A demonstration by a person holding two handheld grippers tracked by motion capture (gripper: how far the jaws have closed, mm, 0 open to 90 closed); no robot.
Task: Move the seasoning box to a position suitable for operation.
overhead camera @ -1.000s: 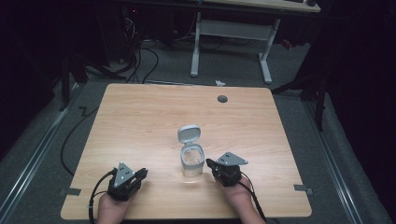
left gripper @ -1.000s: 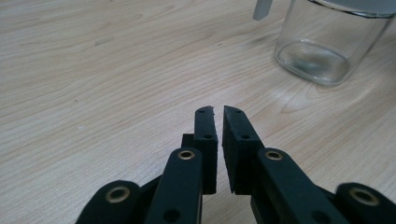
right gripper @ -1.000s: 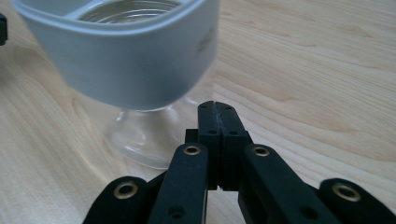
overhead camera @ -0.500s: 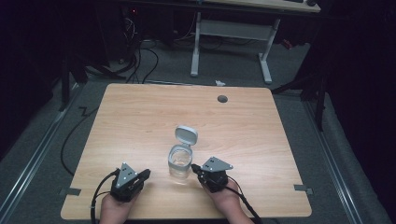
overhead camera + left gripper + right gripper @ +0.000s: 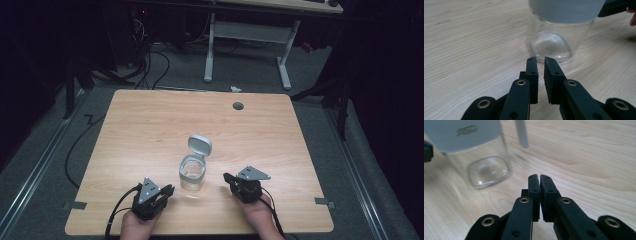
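Clear jar (image 5: pixel 192 174) with flip lid (image 5: pixel 200 145) open, lower centre of table (image 5: pixel 145 125). Left gripper (image 5: pixel 159 192) and right gripper (image 5: pixel 231 179) flanking it, jaws nearly pressed together, empty. Probably light, rigid, slippery; best gripped at grey collar.

table (image 5: pixel 150 125): light wood-grain, smooth matt. jar (image 5: pixel 192 176): clear glossy glass or plastic, can't tell which; grey matt plastic collar and lid (image 5: pixel 199 145). Jaws: black matt plastic, brass-coloured rivets.

Open jar (image 5: pixel 192 172) between two grippers
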